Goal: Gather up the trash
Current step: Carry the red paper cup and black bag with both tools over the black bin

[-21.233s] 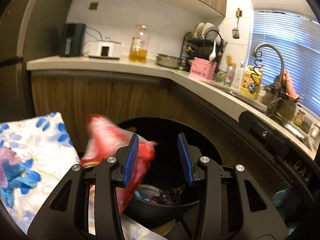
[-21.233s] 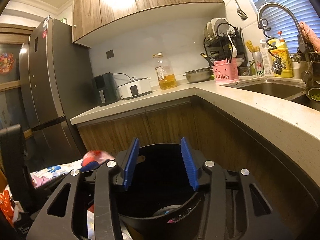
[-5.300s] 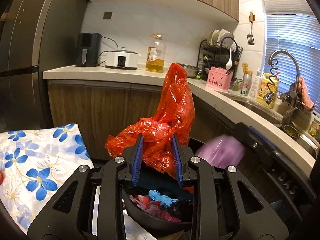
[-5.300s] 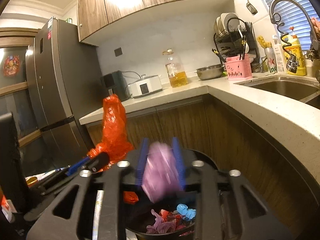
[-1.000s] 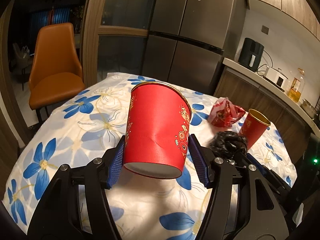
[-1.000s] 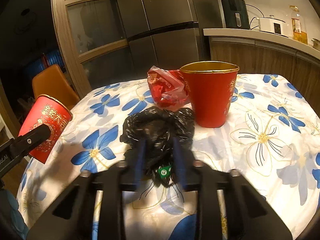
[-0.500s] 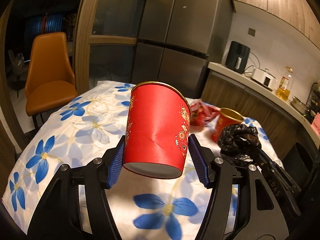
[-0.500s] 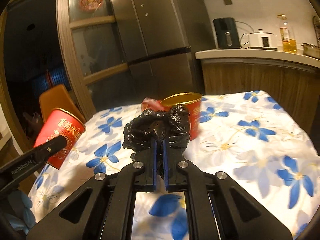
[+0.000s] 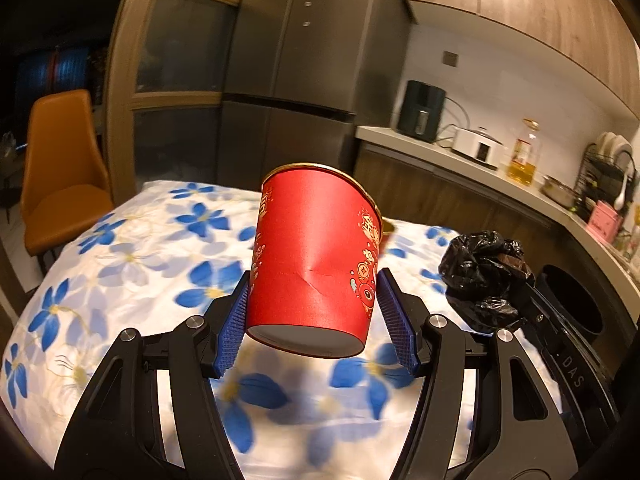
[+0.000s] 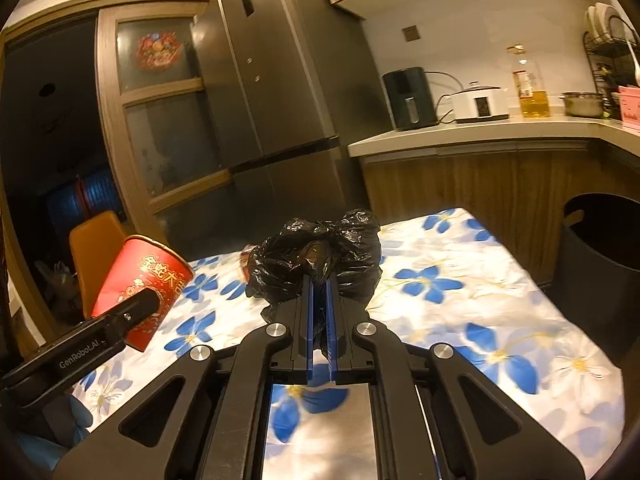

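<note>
A red paper cup (image 9: 312,264) with gold print and a dented wall is squeezed between the blue pads of my left gripper (image 9: 316,320), tilted, above the flower-print tablecloth (image 9: 140,260). In the right wrist view the same cup (image 10: 140,280) hangs at the left. My right gripper (image 10: 319,284) is shut on a crumpled black plastic bag (image 10: 316,256), lifted clear of the table. That bag (image 9: 484,280) also shows at the right of the left wrist view. The round black trash bin (image 10: 600,240) stands past the table's right end. A red item (image 10: 245,260) peeks from behind the bag.
A grey fridge (image 9: 288,60) and a glass-door cabinet stand behind the table. An orange chair (image 9: 60,168) is at its far left. The wooden counter (image 10: 480,132) carries an air fryer, a cooker, an oil bottle and a dish rack.
The right gripper shut on the black bag and lifted it off the table. Both grippers rose and swung right; the bin has come into view. The cup stays gripped.
</note>
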Available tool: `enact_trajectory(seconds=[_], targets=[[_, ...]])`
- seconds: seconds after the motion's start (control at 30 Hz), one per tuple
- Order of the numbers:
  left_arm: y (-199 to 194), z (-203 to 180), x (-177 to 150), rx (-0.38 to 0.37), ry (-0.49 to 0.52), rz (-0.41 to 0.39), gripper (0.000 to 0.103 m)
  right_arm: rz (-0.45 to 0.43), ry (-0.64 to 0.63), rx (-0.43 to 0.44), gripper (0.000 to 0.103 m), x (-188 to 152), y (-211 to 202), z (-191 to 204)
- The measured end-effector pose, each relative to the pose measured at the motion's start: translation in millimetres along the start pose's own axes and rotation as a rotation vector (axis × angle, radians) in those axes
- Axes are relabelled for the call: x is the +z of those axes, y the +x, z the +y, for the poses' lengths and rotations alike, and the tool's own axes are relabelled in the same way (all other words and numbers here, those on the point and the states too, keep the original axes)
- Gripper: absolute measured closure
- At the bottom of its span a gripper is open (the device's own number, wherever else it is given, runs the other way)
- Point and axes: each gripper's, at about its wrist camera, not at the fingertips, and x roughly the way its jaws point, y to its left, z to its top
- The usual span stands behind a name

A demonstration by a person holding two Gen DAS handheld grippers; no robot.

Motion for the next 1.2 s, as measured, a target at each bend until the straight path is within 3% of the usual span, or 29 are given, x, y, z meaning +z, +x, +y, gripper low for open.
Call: enact_trajectory(seconds=[1.2], targets=[[31.3, -229.1, -6.8, -0.392, 0.214, 0.007, 0.043, -0.204, 0.115, -0.383, 0.097, 45.0, -93.4, -171.8]])
